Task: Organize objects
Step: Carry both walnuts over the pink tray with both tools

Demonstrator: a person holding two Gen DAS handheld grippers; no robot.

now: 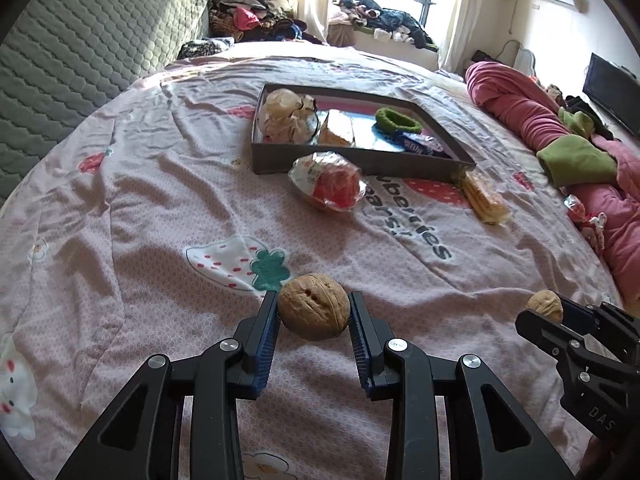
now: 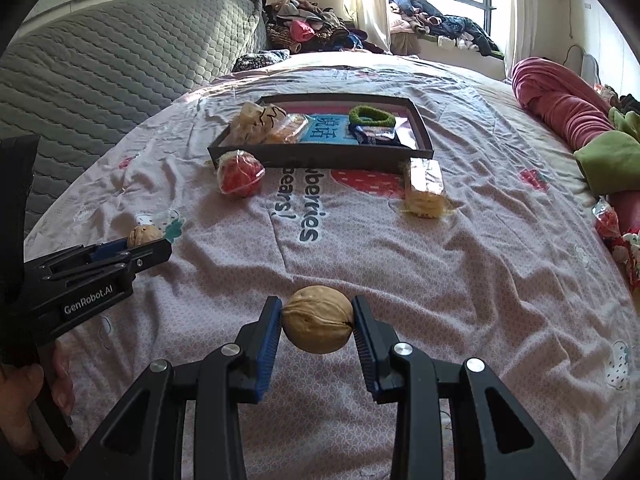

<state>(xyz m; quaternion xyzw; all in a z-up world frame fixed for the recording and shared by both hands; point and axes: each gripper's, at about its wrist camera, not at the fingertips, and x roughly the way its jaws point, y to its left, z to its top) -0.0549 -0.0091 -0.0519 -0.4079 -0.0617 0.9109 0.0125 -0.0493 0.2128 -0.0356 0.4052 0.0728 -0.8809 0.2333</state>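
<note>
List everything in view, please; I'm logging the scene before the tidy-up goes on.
walnuts: 2, tan, one in each tool, left, right
tray: 1, dark, mid-bed
bag in tray: 1, pale, tray's left end
band: 1, green, in tray
wrapper: 1, dark blue, in tray
red packet: 1, clear wrap, on sheet touching tray's near wall
crackers: 1 pack, yellow, by tray's right corner
sheet: 1, pink print, covers bed
quilt: 1, pink, bed's right edge
clothes: heap, mixed, beyond bed
left tool: black, shut on walnut
right tool: black, shut on walnut
hand: 1, grips left tool's handle
</note>
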